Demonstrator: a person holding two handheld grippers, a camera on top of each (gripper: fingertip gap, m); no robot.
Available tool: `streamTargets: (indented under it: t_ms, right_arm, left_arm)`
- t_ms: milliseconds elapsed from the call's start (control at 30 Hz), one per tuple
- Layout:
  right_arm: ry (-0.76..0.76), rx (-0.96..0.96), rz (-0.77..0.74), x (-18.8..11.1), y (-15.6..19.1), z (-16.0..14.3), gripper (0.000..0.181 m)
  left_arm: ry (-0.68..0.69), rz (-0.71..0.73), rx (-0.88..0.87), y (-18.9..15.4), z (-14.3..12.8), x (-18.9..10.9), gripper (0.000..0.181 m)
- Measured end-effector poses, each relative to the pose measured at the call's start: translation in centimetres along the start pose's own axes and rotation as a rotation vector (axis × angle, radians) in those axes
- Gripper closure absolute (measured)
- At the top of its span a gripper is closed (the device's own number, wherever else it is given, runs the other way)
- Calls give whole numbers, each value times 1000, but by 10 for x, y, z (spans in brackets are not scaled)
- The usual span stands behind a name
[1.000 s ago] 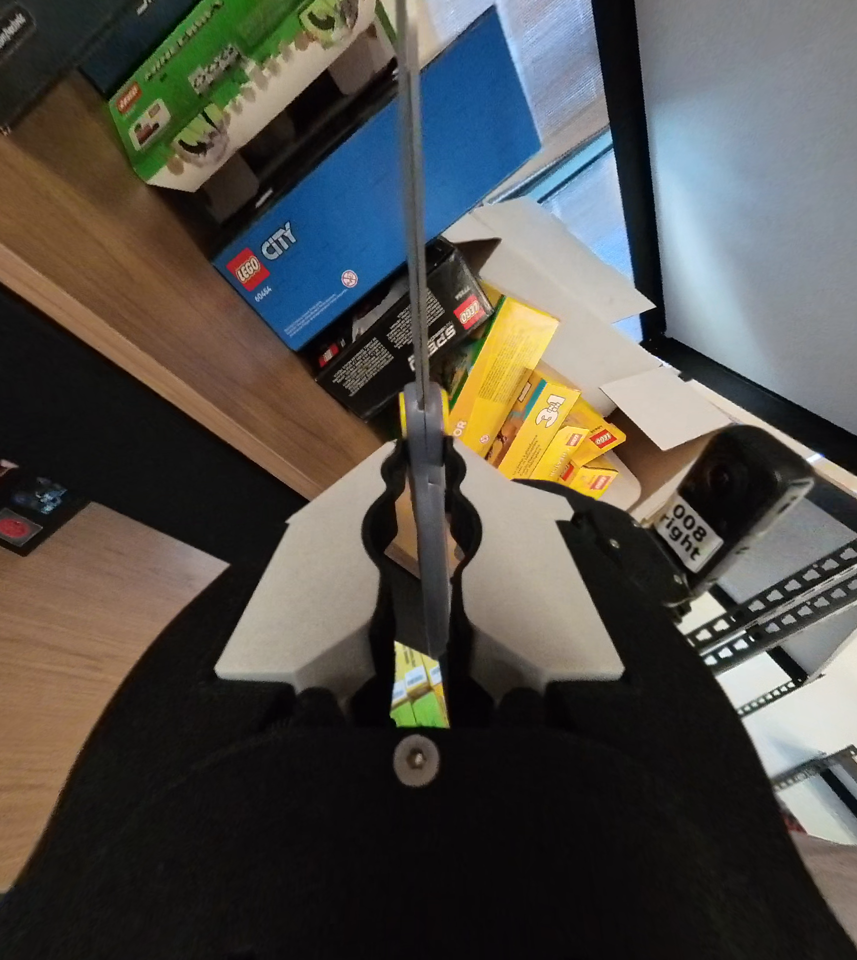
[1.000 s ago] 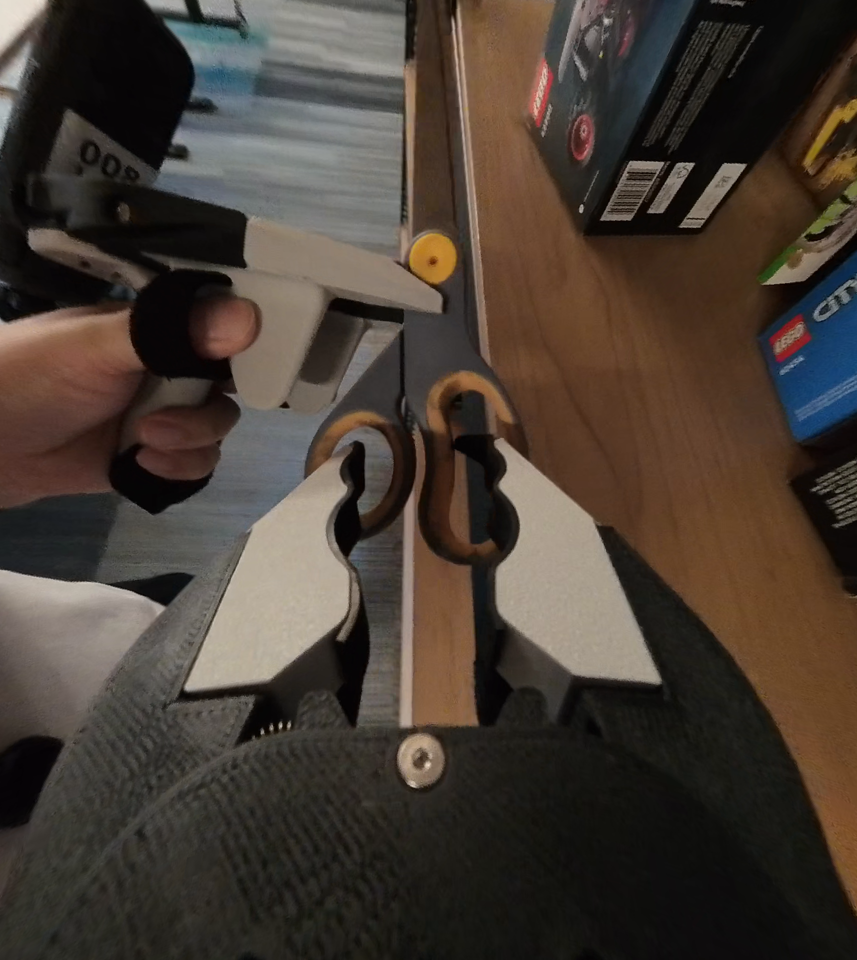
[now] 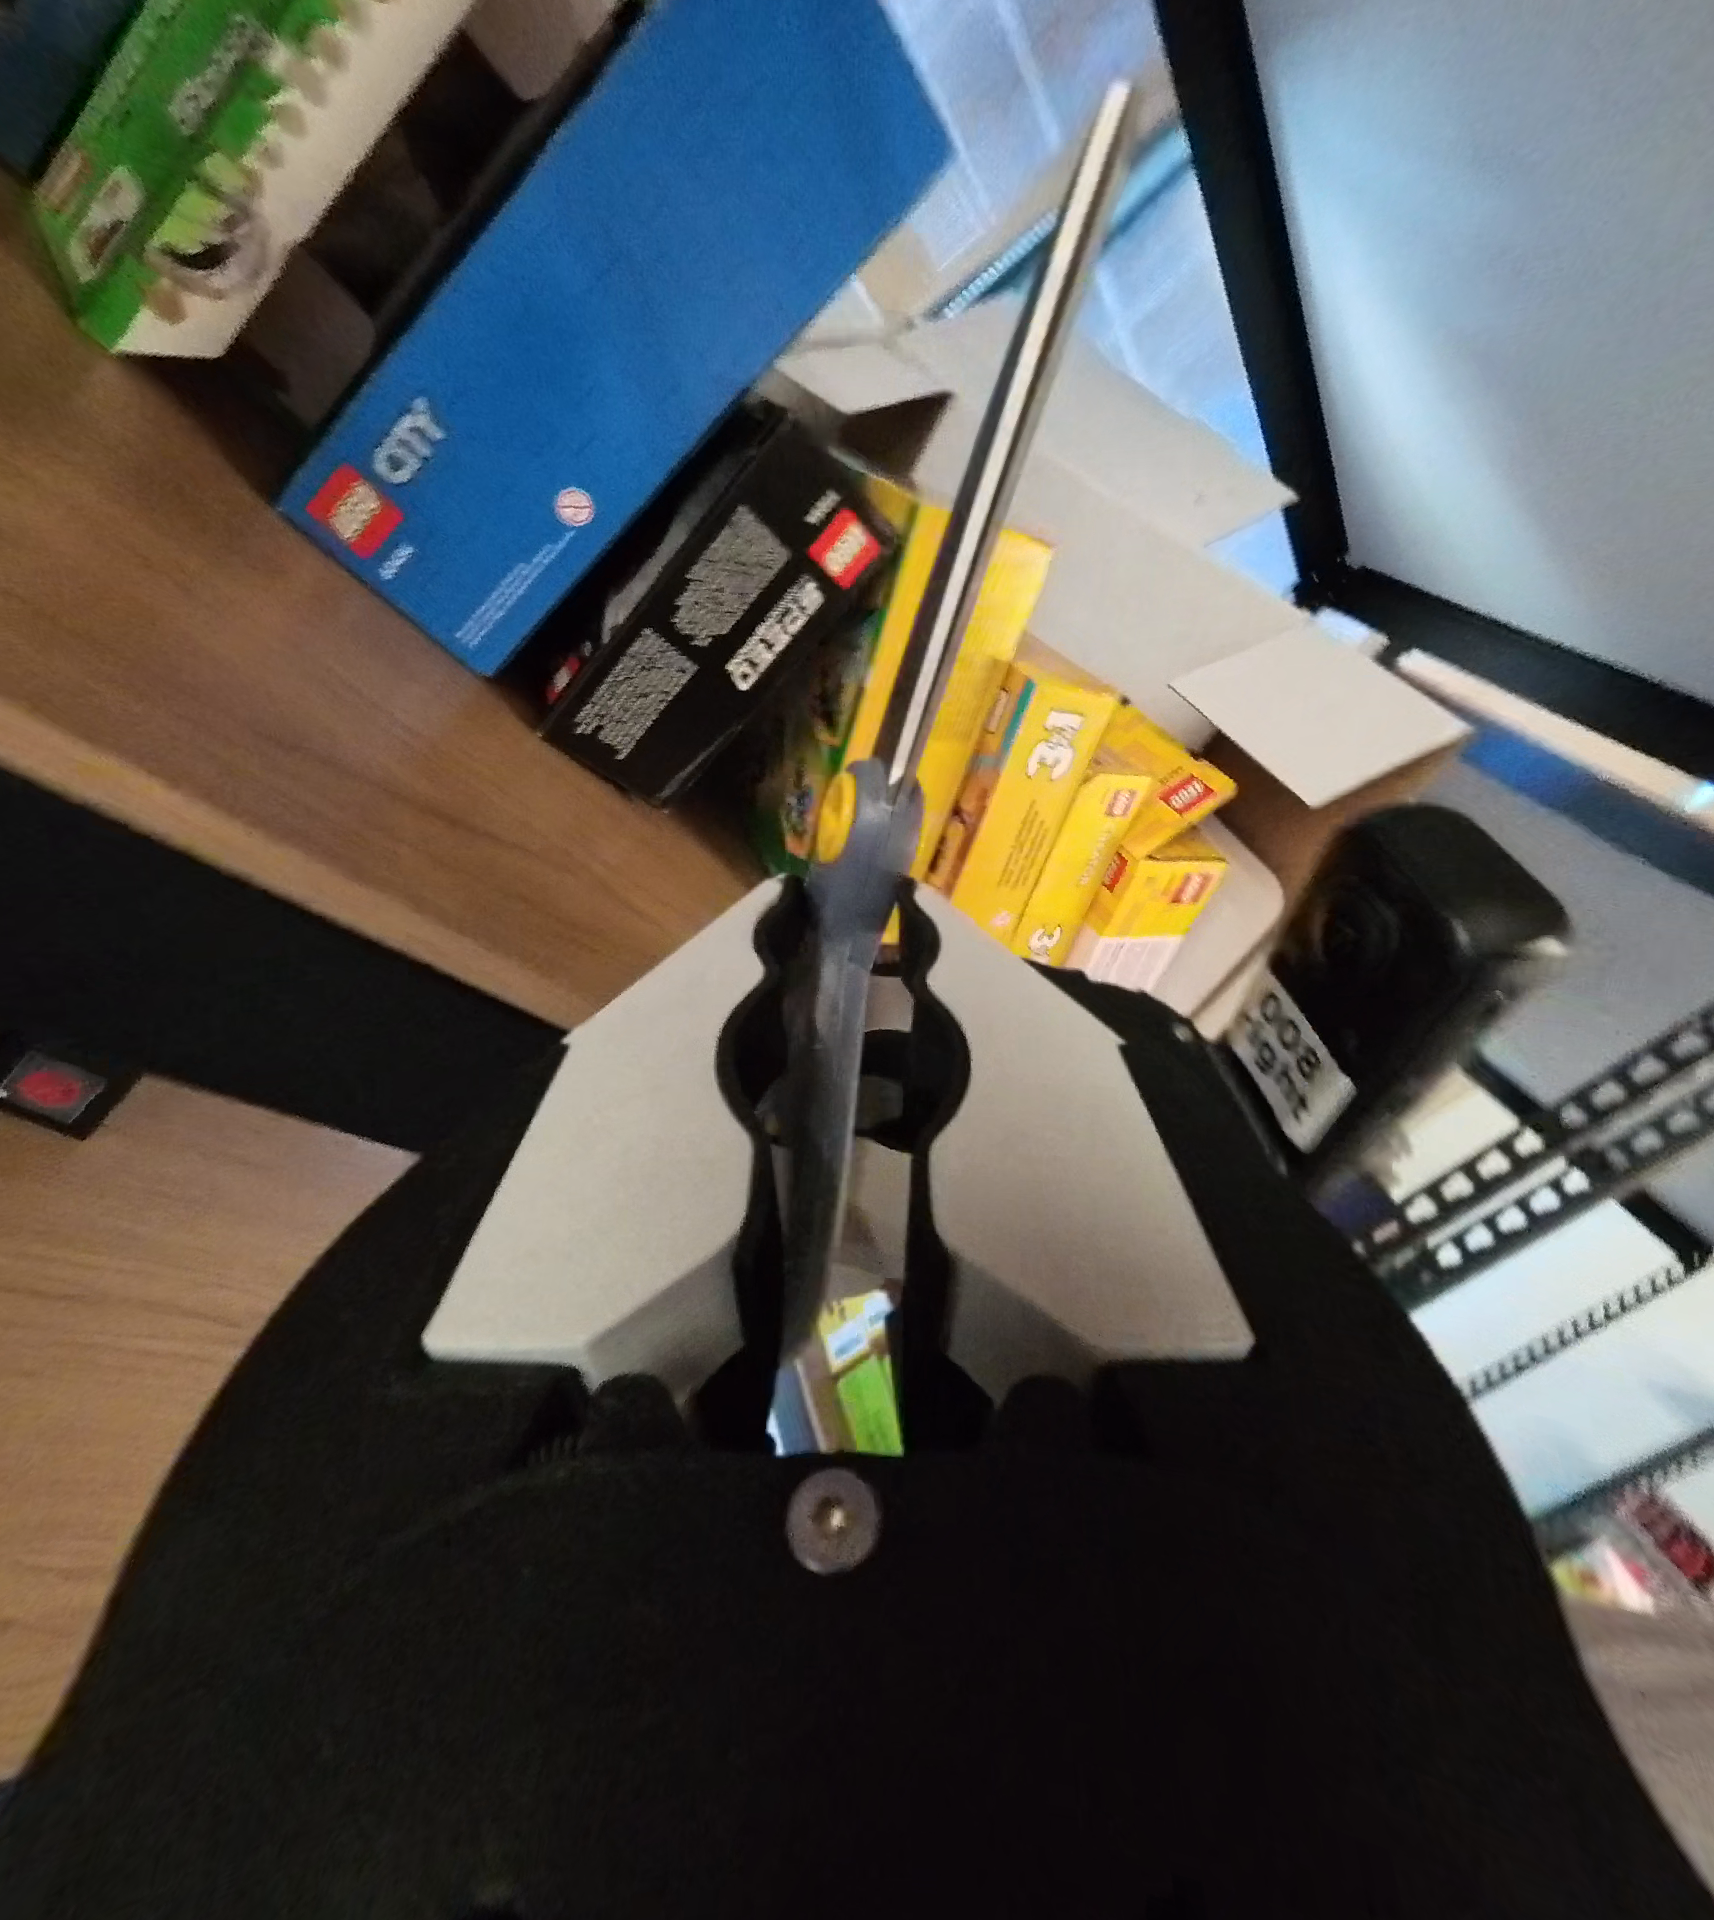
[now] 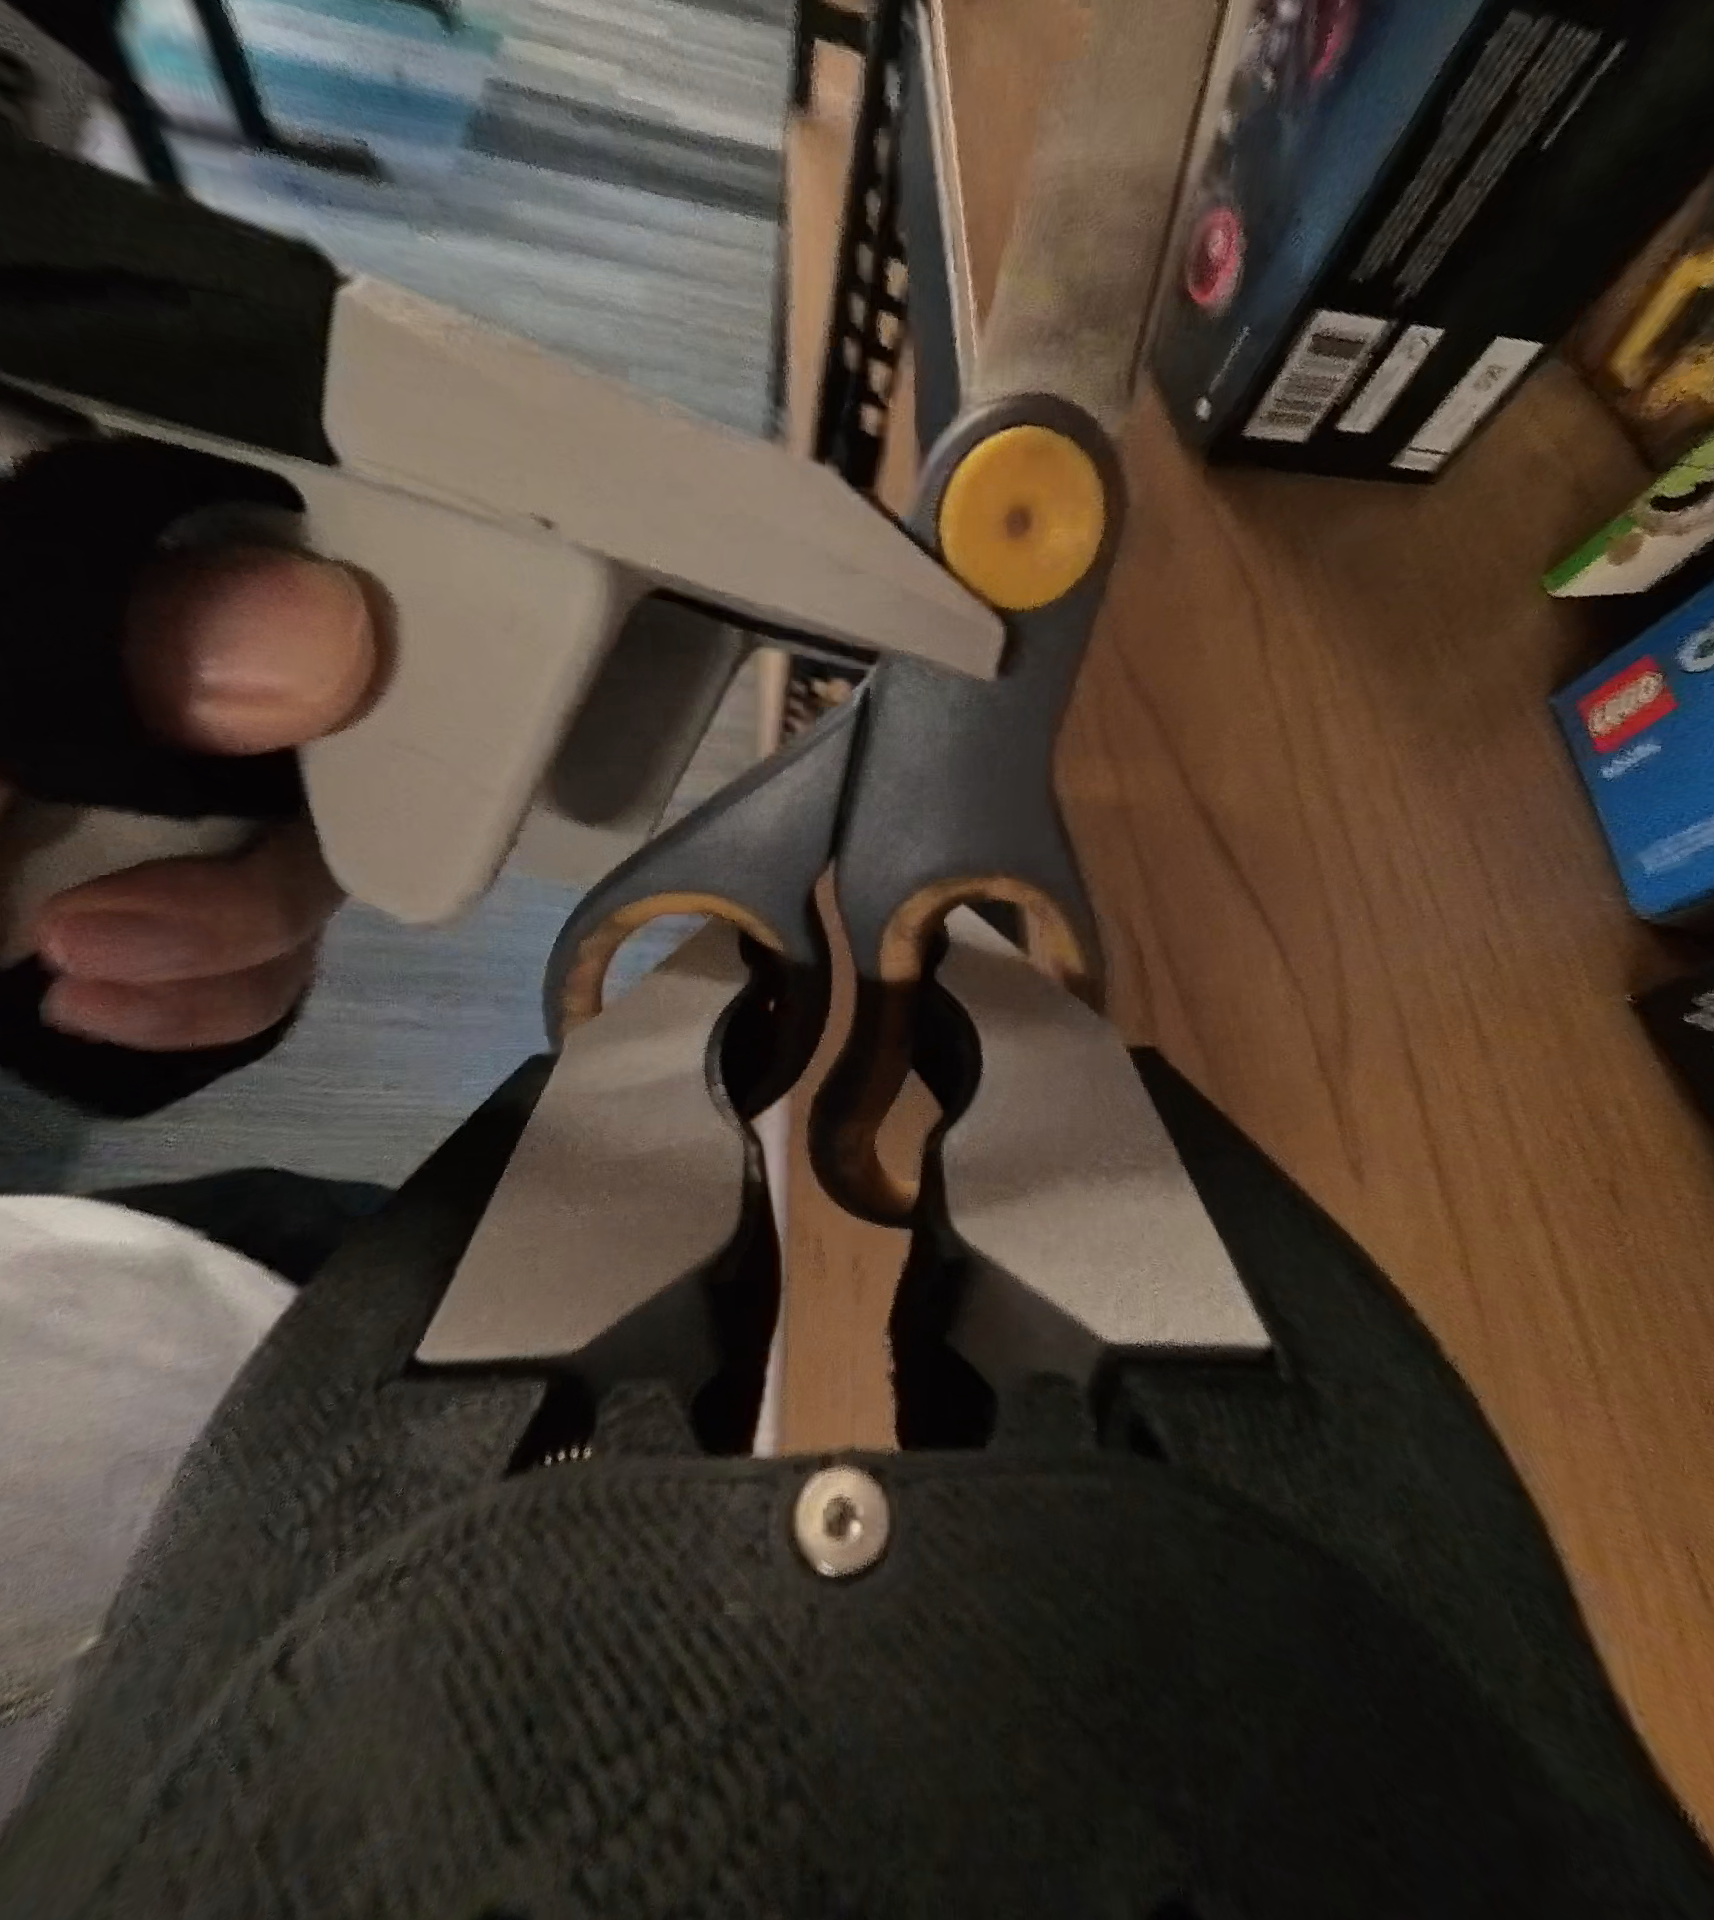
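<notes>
Left wrist view: the left gripper (image 3: pixel 848 997), with pale grey fingers (image 3: pixel 645 1174) on a black fabric-covered body, is pinching the dark grey plastic handle of a pair of scissors with a yellow pivot disc (image 3: pixel 858 831); the long steel blade is pointing up and away, leaning to the right. Beyond it, a large blue cardboard toy box (image 3: pixel 614 343) is lying on a brown wooden shelf (image 3: pixel 105 582), a black toy box (image 3: pixel 718 623) is sitting just beside it, a green and white toy box (image 3: pixel 178 177) is sitting further left, and an open white carton of yellow boxes (image 3: pixel 1092 800) is standing to the right. The black camera housing of the other gripper (image 3: pixel 1414 935) is showing at right. Right wrist view: the right gripper (image 4: pixel 842 1049) is closing its grey fingers (image 4: pixel 614 1174) about the two yellow-lined handle loops of the scissors (image 4: pixel 957 748), the loops sitting between the fingertips. The left gripper's (image 4: pixel 978 644) grey finger, held by a person's hand in black finger straps (image 4: pixel 105 790), is touching the scissors just beside the pivot. The wooden shelf (image 4: pixel 1352 935) is running along the right, bearing the blue box (image 4: pixel 1705 727) and a dark box with barcodes (image 4: pixel 1404 208).
</notes>
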State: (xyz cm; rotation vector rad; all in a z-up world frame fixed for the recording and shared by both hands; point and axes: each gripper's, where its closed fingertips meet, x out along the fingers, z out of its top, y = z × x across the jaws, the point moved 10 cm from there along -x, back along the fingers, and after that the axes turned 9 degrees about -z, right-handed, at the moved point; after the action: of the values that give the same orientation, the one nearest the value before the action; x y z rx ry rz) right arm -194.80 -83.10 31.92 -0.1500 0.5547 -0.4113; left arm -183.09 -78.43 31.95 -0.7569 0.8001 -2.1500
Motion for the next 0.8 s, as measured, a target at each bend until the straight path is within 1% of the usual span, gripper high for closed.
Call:
streamTargets:
  t_ms: [67, 100, 133, 200, 267, 300, 333, 400, 467, 533, 600, 667, 700, 800]
  right_arm:
    - [-50, 120, 195, -9, -5, 5, 162]
    - [-74, 187, 294, -15, -9, 8, 163]
    - [-98, 239, 373, -20, -14, 10, 163]
    - [-158, 323, 495, -31, -25, 13, 163]
    - [-207, 400, 640, -40, -31, 17, 163]
    - [-225, 428, 686, -43, -33, 19, 163]
    - [-241, 441, 711, -45, -34, 21, 163]
    - [-267, 435, 757, -48, -34, 24, 163]
    - [-282, 413, 790, -50, -32, 26, 163]
    - [-289, 387, 798, -51, -29, 27, 163]
    - [-292, 381, 797, -50, -27, 27, 163]
    - [-321, 389, 831, -52, -26, 27, 163]
    - [-331, 392, 838, -52, -26, 26, 163]
    - [-355, 438, 890, -53, -27, 25, 163]
  left_arm:
    - [56, -55, 45, -9, 10, -1, 164]
    - [65, -89, 72, -15, 17, -4, 160]
    - [57, -108, 108, -20, 25, -9, 154]
    - [64, -116, 217, -27, 38, -23, 154]
    - [96, -132, 324, -29, 41, -31, 153]
    - [122, -144, 365, -29, 38, -32, 152]
    - [151, -158, 392, -29, 33, -32, 149]
    - [190, -240, 402, -32, 23, -28, 151]
    - [189, -317, 384, -35, 18, -24, 155]
    - [196, -362, 367, -35, 15, -22, 161]
    - [214, -372, 373, -34, 13, -20, 166]
    - [228, -370, 390, -33, 12, -20, 169]
    - [230, -393, 395, -35, 12, -20, 175]
    - [231, -427, 414, -38, 12, -19, 176]
